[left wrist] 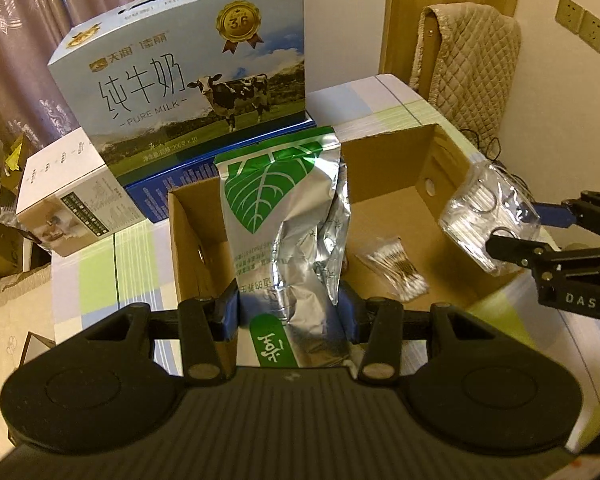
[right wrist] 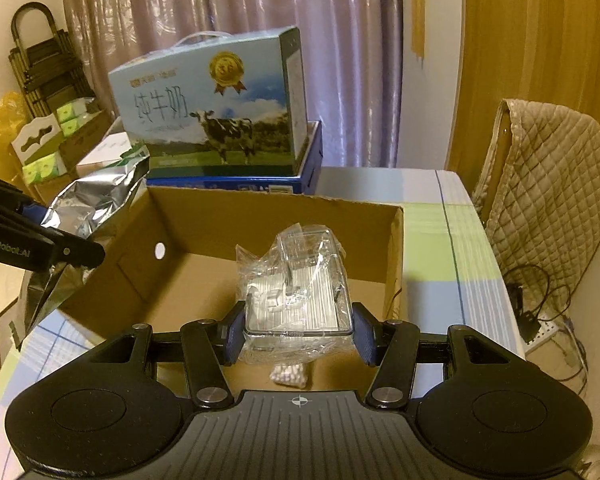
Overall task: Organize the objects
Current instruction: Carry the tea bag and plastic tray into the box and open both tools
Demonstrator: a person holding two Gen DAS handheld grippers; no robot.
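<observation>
The left gripper [left wrist: 290,308] has its blue pads pressed against both sides of a silver foil pouch [left wrist: 284,216] printed with a green leaf, so it is closed on the pouch. The pouch stands tall above the near-left part of an open cardboard box [left wrist: 388,172]; its lower end is cut off by the gripper body, and its small printed text is too blurred to read.

The right gripper [right wrist: 300,330] is clamped on a clear plastic container [right wrist: 300,292] wrapped in crinkled film, held over the box near its near wall. The contents look like pale thin sticks, but glare on the film makes this hard to confirm. Below the container a small packet of cotton swabs [right wrist: 288,374] lies on the box floor, mostly hidden by the gripper; the left wrist view shows it more fully [left wrist: 396,270].

Beyond the box's far wall a milk carton [left wrist: 192,80] with a cow picture rests on a blue box [left wrist: 168,188], of which only an edge shows. To the far left a white box [left wrist: 68,200] sits on the checked tablecloth [right wrist: 440,240]. On the right a quilted cover [right wrist: 552,188] hangs over something hidden beneath it.
</observation>
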